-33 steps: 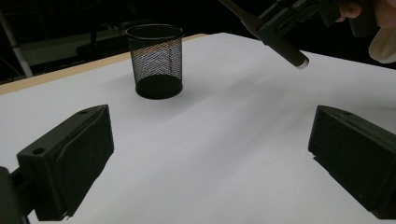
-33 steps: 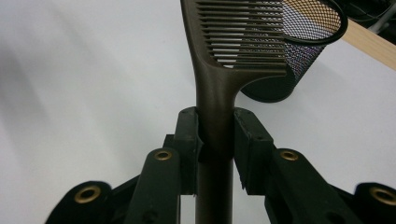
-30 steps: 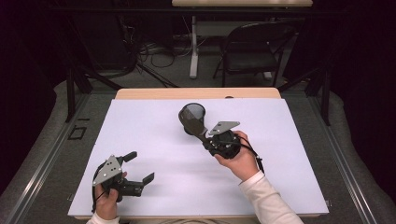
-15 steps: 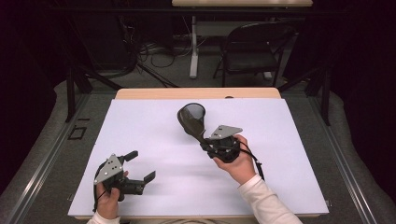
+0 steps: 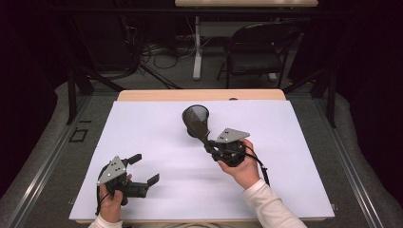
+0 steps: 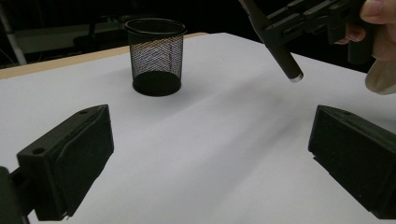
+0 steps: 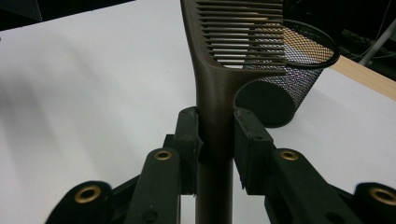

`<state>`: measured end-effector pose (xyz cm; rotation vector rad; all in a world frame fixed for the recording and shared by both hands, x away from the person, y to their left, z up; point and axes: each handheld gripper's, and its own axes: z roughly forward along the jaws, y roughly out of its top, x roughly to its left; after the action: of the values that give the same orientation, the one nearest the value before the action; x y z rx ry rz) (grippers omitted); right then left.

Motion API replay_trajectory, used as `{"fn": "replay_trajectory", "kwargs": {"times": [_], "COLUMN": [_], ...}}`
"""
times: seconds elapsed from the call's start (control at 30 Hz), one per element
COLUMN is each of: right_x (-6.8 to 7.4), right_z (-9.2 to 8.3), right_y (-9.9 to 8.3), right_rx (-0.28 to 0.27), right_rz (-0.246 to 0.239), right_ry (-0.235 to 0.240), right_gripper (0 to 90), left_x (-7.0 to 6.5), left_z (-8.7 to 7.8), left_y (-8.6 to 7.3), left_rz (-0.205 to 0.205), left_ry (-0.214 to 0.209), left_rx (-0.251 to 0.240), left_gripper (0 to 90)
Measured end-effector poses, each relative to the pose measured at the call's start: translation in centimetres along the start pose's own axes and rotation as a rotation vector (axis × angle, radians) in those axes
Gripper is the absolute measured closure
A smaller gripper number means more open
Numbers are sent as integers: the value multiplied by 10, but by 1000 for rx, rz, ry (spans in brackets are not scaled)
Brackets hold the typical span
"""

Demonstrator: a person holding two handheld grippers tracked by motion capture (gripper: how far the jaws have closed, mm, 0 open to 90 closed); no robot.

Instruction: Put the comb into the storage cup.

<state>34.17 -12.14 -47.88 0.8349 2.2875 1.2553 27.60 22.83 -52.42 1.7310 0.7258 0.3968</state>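
While clamped by its handle between the jaws of the right gripper point(image 7: 217, 135), comb point(image 7: 233, 51) held in the air, long axis running up and forward from the pads toward the mesh cup point(image 5: 196, 115), toothed end just short of the rim. Cup upright on the white table cover point(image 5: 142, 133), directly ahead. Left gripper point(image 5: 142, 168) spread wide, holding nothing, resting near the front edge, well apart from the cup.
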Motion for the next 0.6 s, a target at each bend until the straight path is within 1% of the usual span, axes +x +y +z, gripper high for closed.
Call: {"fn": "replay_trajectory", "kwargs": {"times": [0.07,0.1,0.17,0.2,0.27,0.3,0.37,0.4,0.47,0.6], "right_x": [0,0,0,0,0,0,0,1,0,1], "right_z": [0,0,-1,-1,-1,-1,-2,-2,-3,-4], "right_y": [0,-1,-1,-1,-1,-1,-1,-1,-1,-1], "right_rx": [-3,-6,-7,-8,-16,-16,-19,-21,-25,-39], "right_rz": [4,5,5,4,1,0,0,0,-5,-7], "right_ry": [-2,-5,-5,-6,-11,-11,-14,-15,-18,-31], "right_gripper": [728,729,728,729,728,728,728,728,728,728], "left_x": [0,1,1,2,2,2,2,2,2,3], "left_z": [0,0,0,0,0,1,2,2,3,3], "left_y": [0,0,0,0,0,0,0,0,0,0], "left_rz": [-11,-19,-32,-40,-44,-56,-72,-74,-75,-86], "left_ry": [9,-6,-3,-9,-3,-6,4,1,17,18], "left_rx": [-3,-1,-5,-8,-14,-17,-18,-14,-13,-15], "left_gripper": [5,5,5,5,5,5,5,5,5,5]}}
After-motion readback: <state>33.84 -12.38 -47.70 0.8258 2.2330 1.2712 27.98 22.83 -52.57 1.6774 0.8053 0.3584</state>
